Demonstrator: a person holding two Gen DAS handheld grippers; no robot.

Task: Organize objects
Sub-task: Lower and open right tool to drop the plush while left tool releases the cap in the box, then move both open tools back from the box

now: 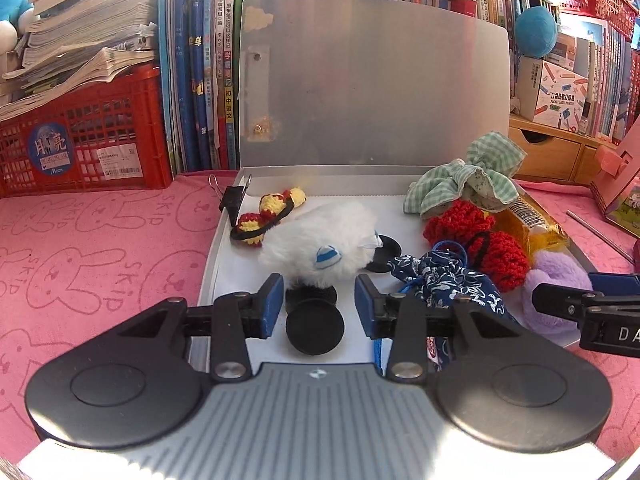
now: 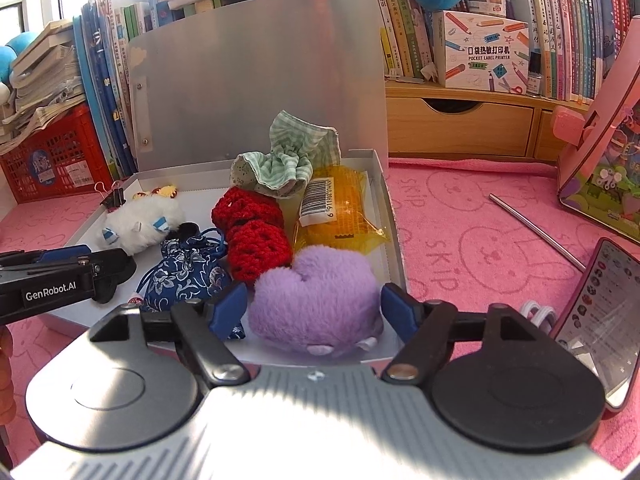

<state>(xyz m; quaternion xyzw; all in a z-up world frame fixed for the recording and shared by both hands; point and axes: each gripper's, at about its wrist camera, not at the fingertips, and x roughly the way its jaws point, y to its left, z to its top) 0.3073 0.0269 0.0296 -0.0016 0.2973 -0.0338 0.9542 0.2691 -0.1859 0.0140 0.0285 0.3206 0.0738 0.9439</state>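
An open silver tin box [image 1: 224, 240] [image 2: 390, 216] holds soft items. My left gripper [image 1: 316, 304] is open above a black knob-like piece [image 1: 315, 330], just short of a white fluffy toy [image 1: 320, 240] [image 2: 140, 220]. My right gripper [image 2: 314, 310] is open with its pads either side of a purple plush [image 2: 316, 304] [image 1: 556, 292], not squeezing it. Also in the box are a blue patterned pouch [image 1: 444, 280] [image 2: 184, 276], a red crochet piece [image 1: 480, 240] [image 2: 252, 232], a green checked scrunchie [image 1: 472, 176] [image 2: 280, 156], a yellow packet [image 2: 340, 212] and a yellow-red crochet piece [image 1: 272, 212].
The box lid [image 1: 376, 80] stands upright at the back. A pink cloth [image 1: 80, 240] covers the table. A red crate [image 1: 80, 136] with papers stands at left, books behind. A metal rod [image 2: 536, 232], a phone [image 2: 600, 320] and a pink box [image 2: 600, 140] lie right of the tin.
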